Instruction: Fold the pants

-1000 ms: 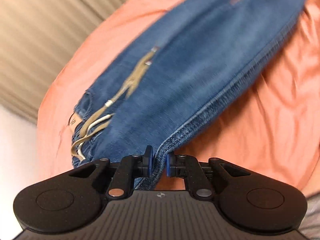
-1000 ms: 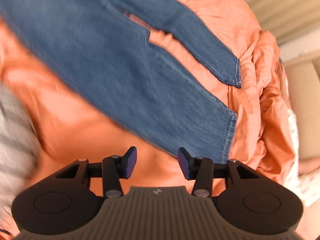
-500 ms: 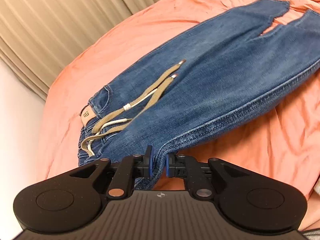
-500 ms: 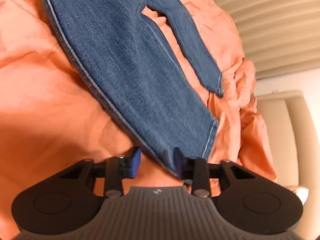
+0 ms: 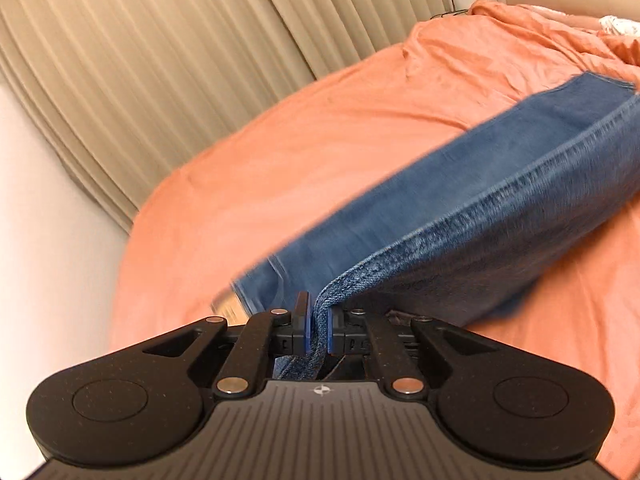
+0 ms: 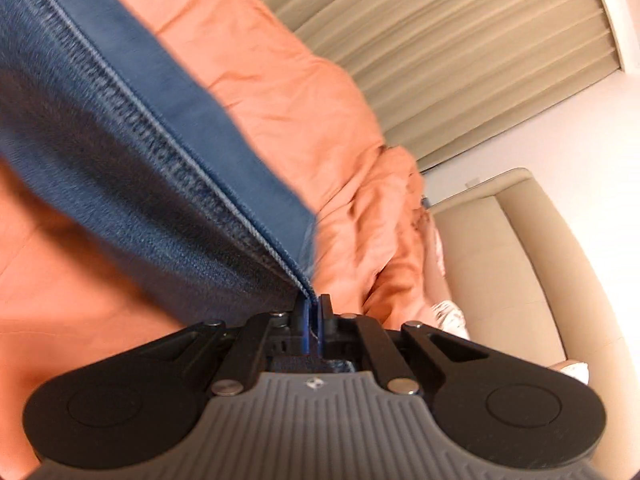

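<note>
1. The left gripper (image 5: 317,330) has its jaws drawn narrow, pinching a thick seamed edge of the jeans (image 5: 460,216). The denim rises out of the jaws and runs away to the far right.
2. The right gripper (image 6: 313,326) is likewise nearly closed, clamped on another stretch of the jeans (image 6: 120,128) along a stitched side seam, close to what looks like a leg hem at the right.
3. The jeans hang between the two tools above the orange bedspread (image 5: 320,152), with the held edges lifted and the rest trailing down toward the cover. Both views are smeared, so I cannot tell how much cloth is touching the bed.
4. Gripping on the seam makes sense: it is the stiffest, thickest line of the cloth, so it is less likely to slip out of narrow jaws.
5. Holding two points on one long edge probably keeps that edge taut and straight, so the layers stay aligned while the garment is carried over for a fold.
6. Beige curtains (image 5: 160,60) stand on the far side of the bed, and a padded cream headboard (image 6: 500,260) sits at the right in the right wrist view.
7. My judgement is that a lengthwise fold is under way and the later crosswise folds are not yet done.
</note>
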A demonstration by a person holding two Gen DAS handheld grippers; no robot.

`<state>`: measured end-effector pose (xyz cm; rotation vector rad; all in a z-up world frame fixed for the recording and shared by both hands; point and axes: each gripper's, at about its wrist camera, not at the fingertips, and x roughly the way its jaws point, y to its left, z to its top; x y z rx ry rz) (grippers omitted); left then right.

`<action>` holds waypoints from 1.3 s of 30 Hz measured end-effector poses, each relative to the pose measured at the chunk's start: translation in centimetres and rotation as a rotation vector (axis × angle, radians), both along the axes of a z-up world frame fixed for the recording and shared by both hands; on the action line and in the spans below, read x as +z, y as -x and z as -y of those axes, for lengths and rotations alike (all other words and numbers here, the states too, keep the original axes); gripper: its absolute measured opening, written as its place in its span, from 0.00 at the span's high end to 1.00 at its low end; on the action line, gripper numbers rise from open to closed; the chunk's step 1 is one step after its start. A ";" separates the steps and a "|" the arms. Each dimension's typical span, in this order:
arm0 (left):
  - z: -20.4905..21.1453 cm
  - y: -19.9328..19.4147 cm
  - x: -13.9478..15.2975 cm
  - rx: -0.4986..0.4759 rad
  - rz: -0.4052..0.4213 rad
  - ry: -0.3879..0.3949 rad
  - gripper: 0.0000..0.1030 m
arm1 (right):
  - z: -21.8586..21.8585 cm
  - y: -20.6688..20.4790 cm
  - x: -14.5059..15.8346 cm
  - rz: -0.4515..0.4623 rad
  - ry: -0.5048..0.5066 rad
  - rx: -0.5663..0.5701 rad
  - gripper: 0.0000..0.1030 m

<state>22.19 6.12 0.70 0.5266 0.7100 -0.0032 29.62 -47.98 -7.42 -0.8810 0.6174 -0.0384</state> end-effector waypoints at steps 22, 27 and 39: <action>-5.0 -25.2 -13.4 0.055 -0.311 0.041 0.93 | -6.9 -28.7 -13.5 -0.231 0.086 -0.070 1.00; -5.9 -24.5 -14.0 0.048 -0.281 0.063 0.93 | -6.7 -28.7 -14.8 -0.220 0.085 -0.063 1.00; -7.0 -22.8 -10.3 0.078 -0.116 0.118 0.92 | -7.2 -27.8 -12.4 -0.049 0.086 -0.123 1.00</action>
